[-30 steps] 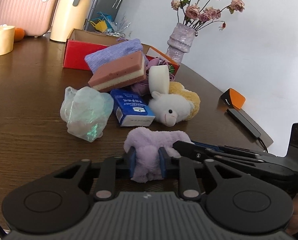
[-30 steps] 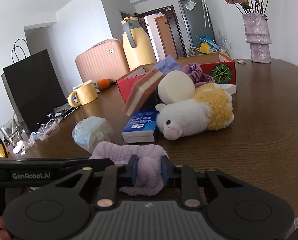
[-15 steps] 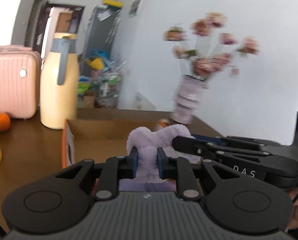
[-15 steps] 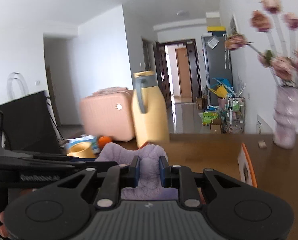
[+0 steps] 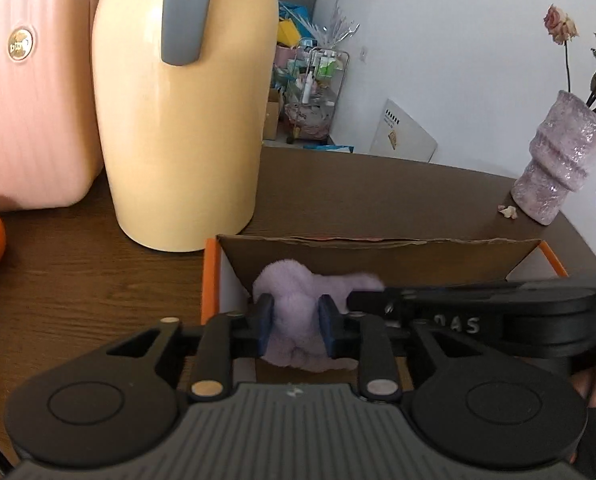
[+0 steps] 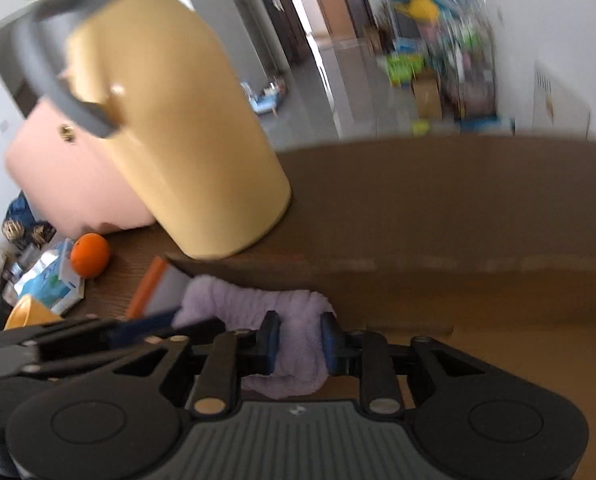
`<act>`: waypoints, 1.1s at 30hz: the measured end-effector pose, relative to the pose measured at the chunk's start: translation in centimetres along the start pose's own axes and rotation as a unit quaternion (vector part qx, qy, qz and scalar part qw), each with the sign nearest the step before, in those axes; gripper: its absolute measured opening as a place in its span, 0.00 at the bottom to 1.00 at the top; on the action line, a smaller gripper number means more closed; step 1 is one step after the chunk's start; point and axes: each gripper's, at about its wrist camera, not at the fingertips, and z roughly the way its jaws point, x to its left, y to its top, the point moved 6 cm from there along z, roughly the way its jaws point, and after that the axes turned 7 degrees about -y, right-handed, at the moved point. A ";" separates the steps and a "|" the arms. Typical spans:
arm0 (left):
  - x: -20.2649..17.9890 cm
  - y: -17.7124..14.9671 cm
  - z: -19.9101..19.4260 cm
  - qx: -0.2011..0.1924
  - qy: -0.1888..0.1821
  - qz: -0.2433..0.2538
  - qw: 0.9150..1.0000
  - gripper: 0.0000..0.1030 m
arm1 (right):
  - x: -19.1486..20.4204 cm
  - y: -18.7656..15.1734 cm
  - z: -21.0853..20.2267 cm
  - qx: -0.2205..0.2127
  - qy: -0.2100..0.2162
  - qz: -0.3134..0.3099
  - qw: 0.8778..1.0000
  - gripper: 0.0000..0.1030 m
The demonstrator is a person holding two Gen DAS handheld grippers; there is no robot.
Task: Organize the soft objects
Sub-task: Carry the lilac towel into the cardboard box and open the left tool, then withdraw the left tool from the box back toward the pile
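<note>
Both grippers carry the fluffy lilac cloth (image 5: 294,316) over the open cardboard box (image 5: 378,256) beside the yellow thermos jug (image 5: 182,112). The left gripper (image 5: 294,326) has just been easing its jaws wider, pads touching the cloth's sides; the right gripper (image 6: 298,340) likewise, though that blurred view makes the contact only probable, the cloth draped between them

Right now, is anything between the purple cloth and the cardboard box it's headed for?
Nothing visible. The purple cloth hangs over the open cardboard box, with the left gripper and right gripper on it, jaws just opening. The yellow jug stands outside, behind the box.
</note>
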 end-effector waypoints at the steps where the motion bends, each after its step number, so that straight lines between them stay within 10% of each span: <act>1: 0.1 0.3 0.1 0.003 0.001 0.002 1.000 0.29 | -0.2 -0.1 0.4 0.004 0.003 0.006 1.000 0.25; 14: -1.2 1.4 -1.8 -0.011 0.017 0.059 0.998 0.52 | -2.3 0.4 -9.0 -0.068 -0.044 0.000 0.997 0.45; 24: -4.9 0.9 -15.7 -0.046 0.025 0.073 0.996 0.65 | -5.9 -3.3 -27.7 -0.138 -0.126 -0.086 0.979 0.66; 33: -8.1 -1.7 -25.5 -0.101 0.042 0.070 0.992 0.74 | -5.8 -8.8 -35.7 -0.194 -0.106 -0.073 0.973 0.69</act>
